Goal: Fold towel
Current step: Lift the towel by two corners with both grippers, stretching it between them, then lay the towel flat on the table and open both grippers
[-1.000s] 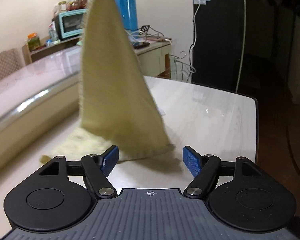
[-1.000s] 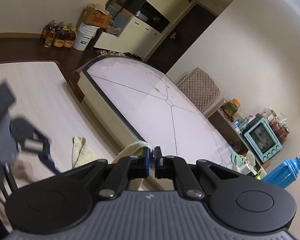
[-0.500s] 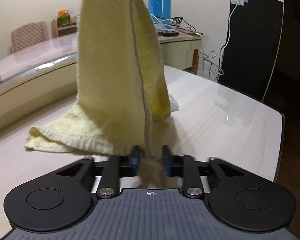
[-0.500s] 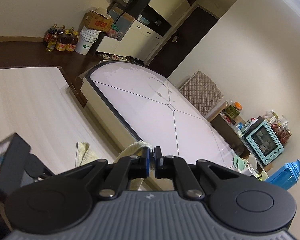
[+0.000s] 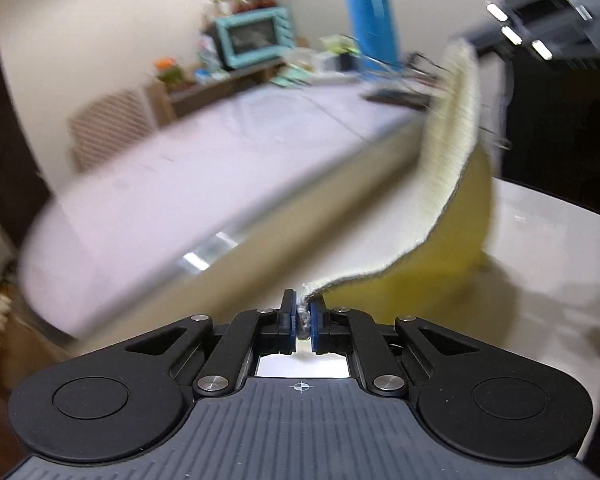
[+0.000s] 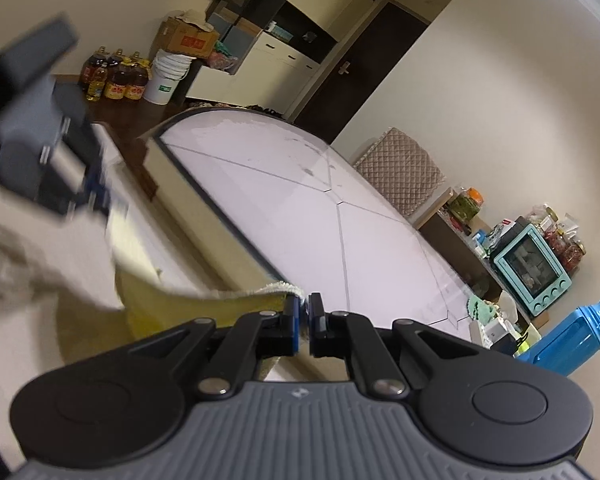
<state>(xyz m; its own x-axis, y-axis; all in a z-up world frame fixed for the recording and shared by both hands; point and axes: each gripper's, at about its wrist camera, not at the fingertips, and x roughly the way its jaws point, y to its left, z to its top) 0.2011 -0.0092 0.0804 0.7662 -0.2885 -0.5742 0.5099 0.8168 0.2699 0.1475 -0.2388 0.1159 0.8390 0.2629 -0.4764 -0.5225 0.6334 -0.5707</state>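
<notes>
1. The left claw (image 5: 303, 314) has just clamped onto a towel (image 5: 456, 152) corner; it gaped wide a second ago.
2. The right claw (image 6: 303, 314) stays pinched shut on another corner.
3. The towel, earlier trailing on the bench (image 5: 556, 232), now hangs stretched between both claws, ready for folding.

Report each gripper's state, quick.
Left gripper: closed, pinching an edge of the yellow towel.
Right gripper: closed, pinching another edge of the towel.

Towel (image 5: 456, 152): slung above the table (image 5: 556, 240), between left tongs (image 5: 303, 316) and right tongs (image 6: 303, 312). Oven (image 6: 534, 266), flask (image 6: 572, 340): on far counter.
</notes>
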